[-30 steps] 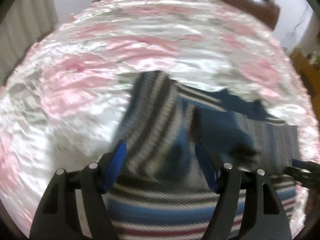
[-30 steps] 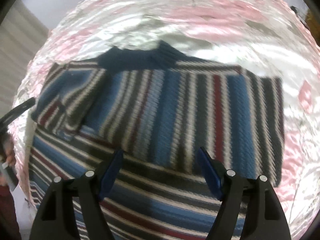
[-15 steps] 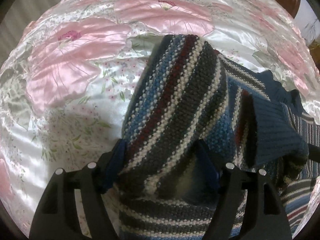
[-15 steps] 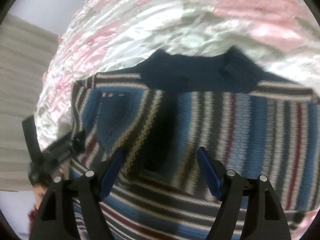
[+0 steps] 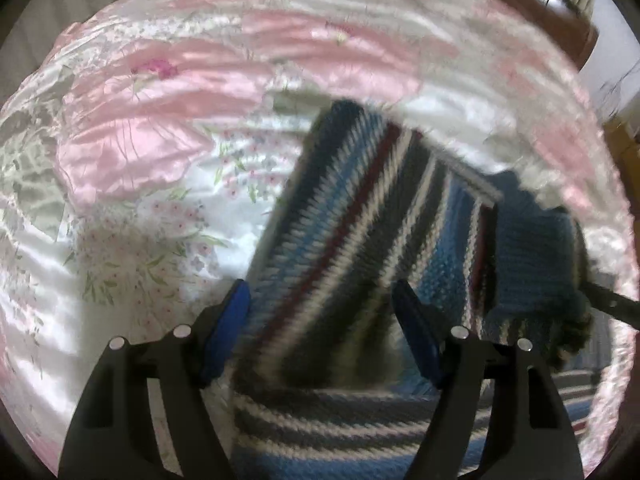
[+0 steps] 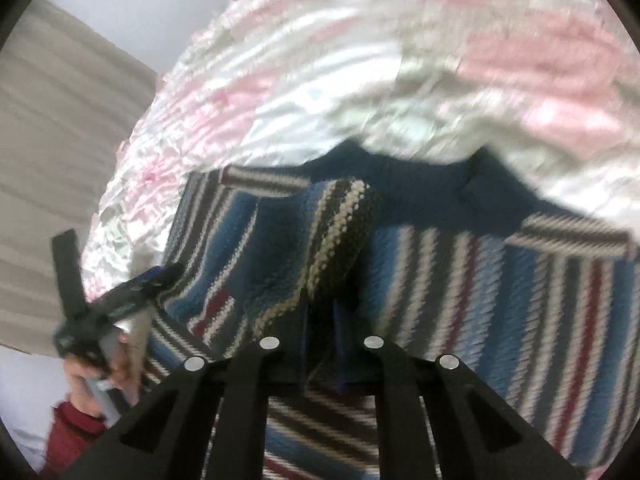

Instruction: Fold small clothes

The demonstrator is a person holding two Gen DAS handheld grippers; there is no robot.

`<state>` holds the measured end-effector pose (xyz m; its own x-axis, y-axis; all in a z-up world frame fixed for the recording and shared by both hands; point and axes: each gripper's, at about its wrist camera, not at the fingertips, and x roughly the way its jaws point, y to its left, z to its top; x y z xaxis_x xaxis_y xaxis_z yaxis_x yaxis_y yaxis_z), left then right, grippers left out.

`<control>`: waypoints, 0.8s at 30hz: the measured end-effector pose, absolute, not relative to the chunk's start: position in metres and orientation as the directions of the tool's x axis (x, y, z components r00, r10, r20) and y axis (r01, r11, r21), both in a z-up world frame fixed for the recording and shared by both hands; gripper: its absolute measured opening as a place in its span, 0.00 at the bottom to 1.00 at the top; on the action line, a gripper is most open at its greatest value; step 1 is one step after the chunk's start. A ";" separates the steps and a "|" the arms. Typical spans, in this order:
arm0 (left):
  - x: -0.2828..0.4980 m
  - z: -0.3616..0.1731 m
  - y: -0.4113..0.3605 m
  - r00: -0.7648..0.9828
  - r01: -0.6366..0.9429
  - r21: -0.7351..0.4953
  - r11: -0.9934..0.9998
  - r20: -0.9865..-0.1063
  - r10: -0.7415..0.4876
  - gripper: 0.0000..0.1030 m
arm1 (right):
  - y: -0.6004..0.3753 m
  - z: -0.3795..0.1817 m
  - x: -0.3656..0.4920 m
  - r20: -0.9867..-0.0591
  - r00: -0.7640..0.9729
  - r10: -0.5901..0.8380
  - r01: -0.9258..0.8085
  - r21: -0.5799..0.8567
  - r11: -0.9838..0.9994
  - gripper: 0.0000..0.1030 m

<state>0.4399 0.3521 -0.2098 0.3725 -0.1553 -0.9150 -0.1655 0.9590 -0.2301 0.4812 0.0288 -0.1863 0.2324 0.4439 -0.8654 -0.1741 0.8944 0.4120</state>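
A knitted sweater (image 6: 500, 280) striped in blue, grey, white and dark red lies flat on a pink-and-white satin bedspread (image 5: 160, 160), dark blue collar at the far edge. One sleeve (image 6: 332, 232) is folded in over the body and stands raised. My right gripper (image 6: 322, 344) is shut on the near end of that sleeve. In the left wrist view the same sleeve (image 5: 352, 208) runs up between the wide-apart blue pads (image 5: 228, 328) of my left gripper (image 5: 322, 330), which is open. The sleeve's blue cuff (image 5: 536, 260) hangs to the right.
The bedspread (image 6: 320, 80) stretches all around the sweater. A dark wooden headboard (image 5: 540, 0) is at the far right. A hand (image 6: 92, 376) in a red sleeve holds the left gripper (image 6: 116, 308) at the sweater's left side. A beige curtain (image 6: 60, 140) hangs beyond the bed.
My right gripper went from open to shut on the sleeve, which now stands raised over the sweater's body. The left gripper stays open around the sleeve and has drawn back a little.
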 end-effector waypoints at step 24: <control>0.451 -0.192 0.362 0.341 -0.158 -0.113 0.981 -0.939 -0.053 0.73 | 0.129 -0.189 0.496 -0.956 0.089 0.278 -0.290 0.243 0.926 0.43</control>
<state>0.4505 0.3623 -0.1919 0.3411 -0.0528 -0.9385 -0.1578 0.9810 -0.1126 0.4960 0.1295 -0.1890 0.0885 0.2785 -0.9564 -0.2904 0.9256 0.2426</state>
